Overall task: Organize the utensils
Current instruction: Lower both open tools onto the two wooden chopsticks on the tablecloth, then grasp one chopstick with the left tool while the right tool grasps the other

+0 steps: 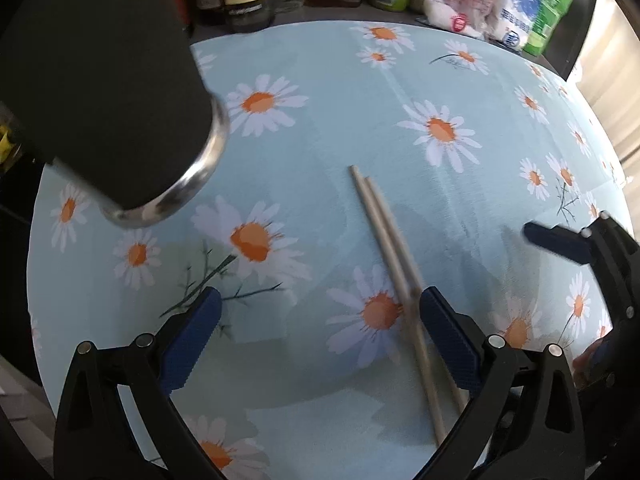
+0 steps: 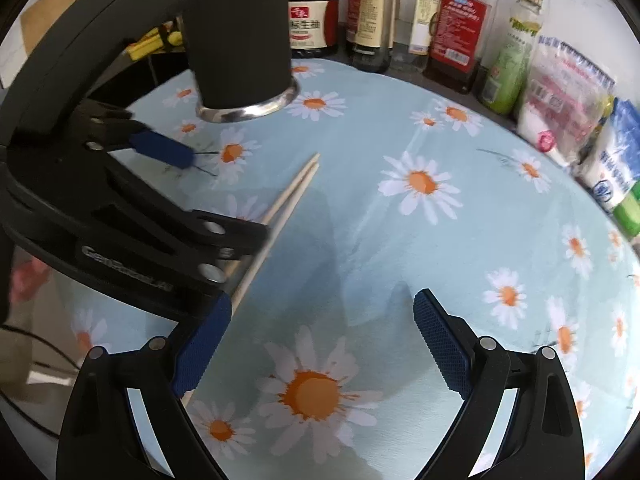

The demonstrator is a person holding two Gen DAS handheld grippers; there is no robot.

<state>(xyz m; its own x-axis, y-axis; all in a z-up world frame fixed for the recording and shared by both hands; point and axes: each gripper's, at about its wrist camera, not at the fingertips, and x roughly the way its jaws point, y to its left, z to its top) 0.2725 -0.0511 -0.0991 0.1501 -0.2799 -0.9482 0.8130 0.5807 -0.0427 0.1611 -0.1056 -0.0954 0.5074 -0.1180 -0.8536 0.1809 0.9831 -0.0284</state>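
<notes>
A daisy-print tablecloth [image 1: 360, 92], pale blue with white-and-orange flowers, covered the whole work surface. At its far left stood a black cylindrical holder [image 2: 240, 40] with a shiny metal base rim, upright on the cloth. Behind it ran a row of sauce bottles [image 2: 460, 28] and, off to the right, plastic seasoning bags [image 2: 568, 92] along the back edge. Down low, the left gripper [image 1: 320, 332] had its blue-padded fingers spread wide, nothing between them; its right finger pad [image 1: 448, 336] sat just beside the chopsticks, and whether it touched them was hard to tell. The right gripper [image 2: 320, 344] was spread wide too, holding nothing, hovering over bare cloth to the right of the sticks. And there was the pair of wooden chopsticks [image 1: 384, 240], lying flat on the cloth side by side, tips pointing away toward the holder but well apart from it, with the near ends running under the left gripper's frame.
</notes>
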